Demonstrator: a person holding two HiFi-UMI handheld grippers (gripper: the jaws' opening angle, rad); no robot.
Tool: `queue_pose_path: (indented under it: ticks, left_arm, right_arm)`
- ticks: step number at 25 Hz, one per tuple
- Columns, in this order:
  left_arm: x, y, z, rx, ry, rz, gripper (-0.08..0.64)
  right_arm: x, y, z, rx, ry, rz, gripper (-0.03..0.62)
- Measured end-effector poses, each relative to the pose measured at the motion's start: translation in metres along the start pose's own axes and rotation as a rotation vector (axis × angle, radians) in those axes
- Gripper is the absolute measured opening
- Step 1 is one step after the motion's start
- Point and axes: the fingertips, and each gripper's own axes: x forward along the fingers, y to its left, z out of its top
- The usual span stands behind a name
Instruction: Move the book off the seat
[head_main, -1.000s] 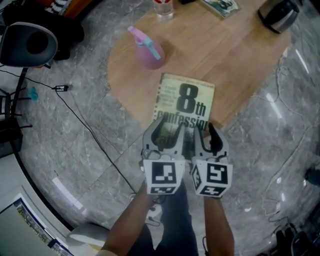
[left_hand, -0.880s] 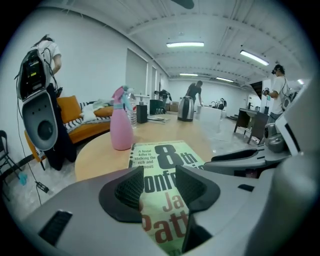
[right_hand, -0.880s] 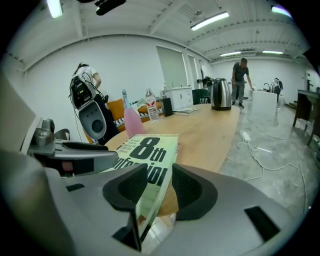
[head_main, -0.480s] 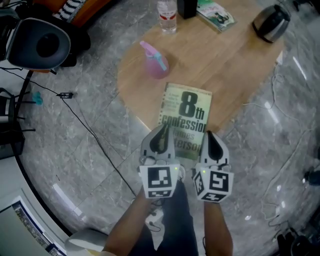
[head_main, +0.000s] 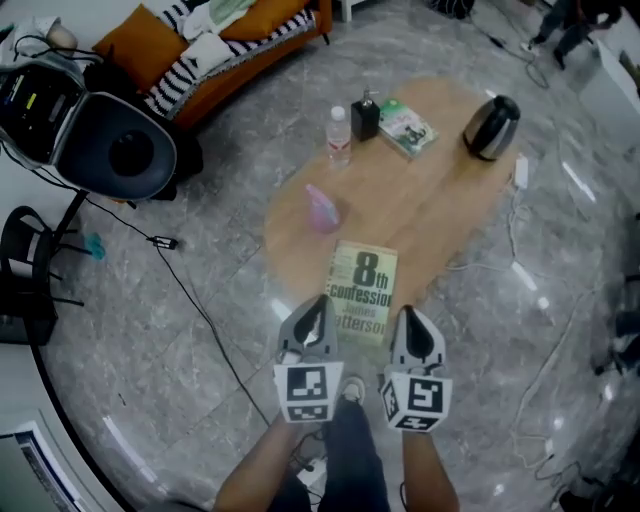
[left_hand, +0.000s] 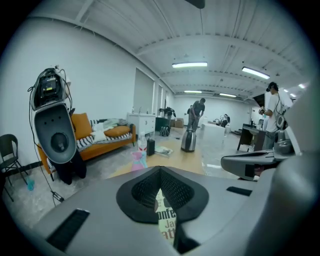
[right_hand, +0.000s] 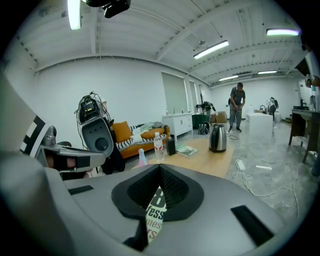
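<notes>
The left gripper (head_main: 316, 303) and the right gripper (head_main: 409, 314) are hanging side by side above the floor, each with its jaws pressed together after just closing and with nothing pinched between them. Each gripper view is showing only a thin strip of cover print through the slit under the meeting pads. From the head view their tips are covering the near edge of the book (head_main: 362, 285), so whether they are touching it cannot be told. The paperback is lying flat, cover up, at the near rim of the wooden table (head_main: 440, 210). Farther along the top, a pink spray bottle (head_main: 321, 208), a water bottle (head_main: 339, 135) and a kettle (head_main: 492, 127) are standing. The person's forearms are running out of view at the bottom.
</notes>
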Motion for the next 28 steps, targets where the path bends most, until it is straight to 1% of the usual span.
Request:
queue_pose_path:
  ticks: [3,6,11,13,15,17,19,22,25,28]
  left_arm:
    - [-0.033,0.000,0.052,0.003,-0.060,-0.016,0.003]
    - [-0.059,-0.002,0.118,0.022,-0.169,-0.045,0.003]
    - [-0.126,-0.011,0.218,0.070,-0.302,-0.077,0.002]
    - [-0.156,-0.015,0.250,0.089,-0.348,-0.090,0.002]
    - [-0.187,-0.021,0.276,0.101,-0.390,-0.110,0.002]
    - [-0.213,-0.028,0.296,0.119,-0.437,-0.128,0.002]
    - [-0.231,-0.031,0.307,0.142,-0.472,-0.138,0.002]
    - [-0.253,-0.033,0.308,0.161,-0.498,-0.157,0.003]
    - [-0.270,-0.035,0.310,0.166,-0.520,-0.175,0.002]
    - [-0.281,-0.040,0.306,0.162,-0.527,-0.191,0.003]
  right_arm:
    - [-0.031,0.013,0.054,-0.018,-0.049,-0.005,0.006]
    - [-0.057,0.022,0.124,-0.053,-0.164,-0.019,0.006]
    - [-0.125,0.038,0.231,-0.075,-0.310,-0.051,0.006]
    - [-0.154,0.044,0.264,-0.083,-0.358,-0.074,0.006]
    - [-0.186,0.050,0.288,-0.086,-0.391,-0.092,0.006]
    - [-0.213,0.054,0.305,-0.090,-0.419,-0.110,0.006]
    - [-0.230,0.059,0.315,-0.093,-0.441,-0.126,0.006]
    - [-0.252,0.071,0.320,-0.104,-0.468,-0.138,0.006]
    - [-0.269,0.086,0.326,-0.130,-0.491,-0.137,0.006]
    - [-0.283,0.095,0.324,-0.141,-0.494,-0.140,0.006]
